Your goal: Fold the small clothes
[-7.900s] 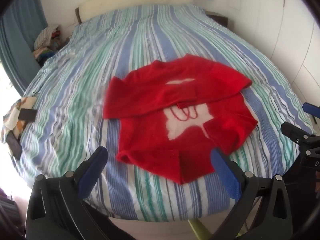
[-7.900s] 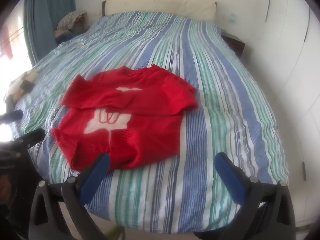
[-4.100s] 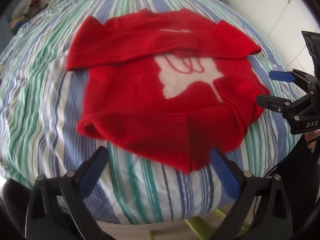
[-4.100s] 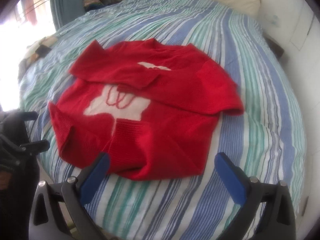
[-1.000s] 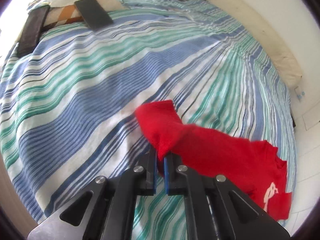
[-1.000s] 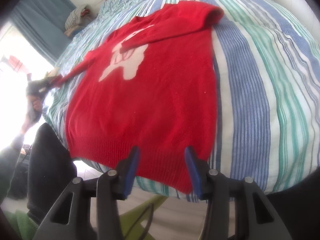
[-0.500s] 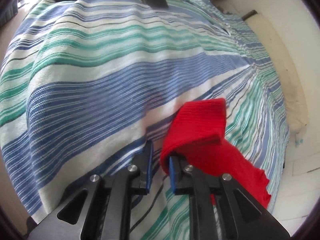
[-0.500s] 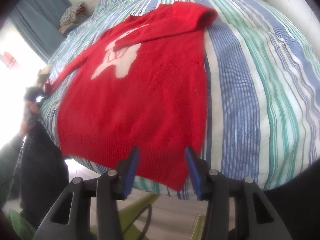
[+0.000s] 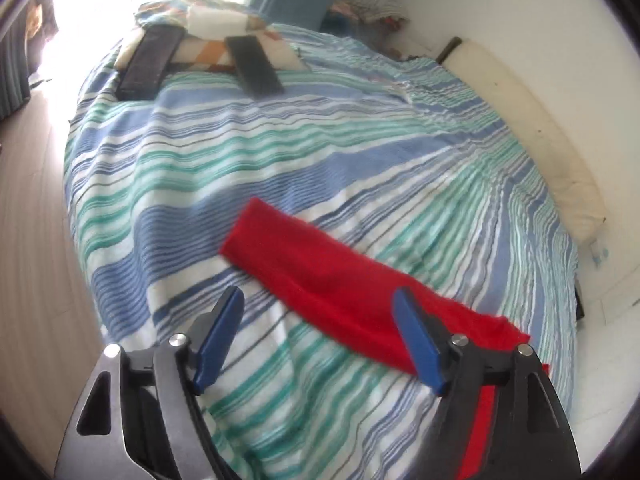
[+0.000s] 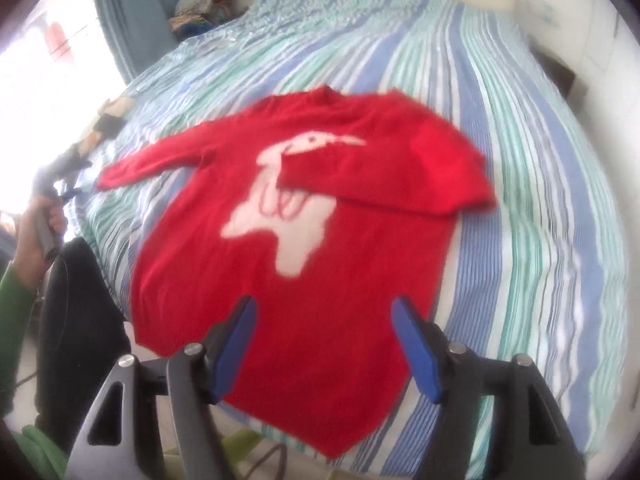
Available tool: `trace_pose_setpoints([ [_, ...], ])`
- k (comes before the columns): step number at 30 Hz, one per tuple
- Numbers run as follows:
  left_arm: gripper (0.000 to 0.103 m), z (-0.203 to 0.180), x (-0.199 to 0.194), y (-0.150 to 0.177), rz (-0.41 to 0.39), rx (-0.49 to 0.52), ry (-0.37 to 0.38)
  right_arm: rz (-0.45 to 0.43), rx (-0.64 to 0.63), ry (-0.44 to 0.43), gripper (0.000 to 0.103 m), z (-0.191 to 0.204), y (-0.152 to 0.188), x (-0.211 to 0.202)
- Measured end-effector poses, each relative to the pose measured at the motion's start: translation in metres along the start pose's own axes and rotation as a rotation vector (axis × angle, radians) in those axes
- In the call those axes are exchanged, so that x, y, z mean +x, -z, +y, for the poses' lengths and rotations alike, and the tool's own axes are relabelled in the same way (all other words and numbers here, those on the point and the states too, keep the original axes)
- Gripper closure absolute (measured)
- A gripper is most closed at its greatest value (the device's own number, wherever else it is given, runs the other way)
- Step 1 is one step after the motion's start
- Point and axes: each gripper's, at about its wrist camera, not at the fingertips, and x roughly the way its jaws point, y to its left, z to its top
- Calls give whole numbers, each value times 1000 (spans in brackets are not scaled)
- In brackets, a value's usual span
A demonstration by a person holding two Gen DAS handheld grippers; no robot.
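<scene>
A red sweater (image 10: 320, 240) with a white figure on its chest lies flat on the striped bed. Its left sleeve (image 9: 320, 280) is stretched out sideways over the sheet; its right sleeve (image 10: 400, 188) is folded across the chest. My left gripper (image 9: 320, 340) is open and empty, just short of the stretched sleeve; it also shows far left in the right wrist view (image 10: 68, 164). My right gripper (image 10: 324, 344) is open and empty above the sweater's hem.
The striped bedspread (image 9: 280, 140) covers the bed. A patchwork cushion with two dark flat objects (image 9: 256, 66) sits at the bed's far corner. A cream headboard pad (image 9: 540, 140) runs along the wall. Clothes (image 10: 204, 4) are piled by the blue curtain. The person's legs (image 10: 80, 320) stand at the bed's edge.
My left gripper opened and let go of the sleeve, which now lies stretched on the bed. My right gripper opened wider and pulled back above the hem.
</scene>
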Motion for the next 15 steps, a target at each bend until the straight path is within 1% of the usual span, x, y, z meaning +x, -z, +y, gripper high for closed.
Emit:
trace_pose_setpoints([
  [1, 19, -10, -3, 13, 0, 37, 21, -20, -74, 18, 25, 9, -20, 8],
  [2, 19, -18, -3, 26, 2, 74, 40, -41, -150, 36, 24, 19, -37, 20],
  [4, 19, -29, 2, 52, 24, 148, 73, -46, -276, 57, 25, 39, -63, 58],
  [5, 19, -31, 6, 63, 44, 180, 71, -27, -325, 52, 25, 47, -72, 82],
  [6, 19, -33, 12, 69, 74, 200, 52, -1, -364, 43, 25, 54, -79, 108],
  [7, 19, -32, 17, 71, 106, 201, 53, 29, -402, 49, 27, 59, -82, 132],
  [8, 19, -31, 23, 70, 133, 201, 79, 57, -432, 75, 27, 61, -84, 155],
  [9, 19, -29, 26, 69, 141, 201, 86, 78, -435, 92, 33, 59, -84, 174],
  [10, 19, -27, 27, 68, 134, 199, 68, 88, -399, 75, 52, 53, -86, 185],
  [11, 19, -25, 29, 65, 126, 194, 55, 79, -323, 33, 65, 39, -89, 187],
  [12, 19, -22, 29, 64, 126, 180, 56, 49, -234, 23, 95, 24, -93, 181],
  [13, 19, -20, 31, 63, 131, 163, 63, 9, -152, 29, 96, 7, -96, 169],
  [15, 19, -18, 31, 65, 134, 145, 64, -101, -5, 19, 96, -35, -96, 130],
])
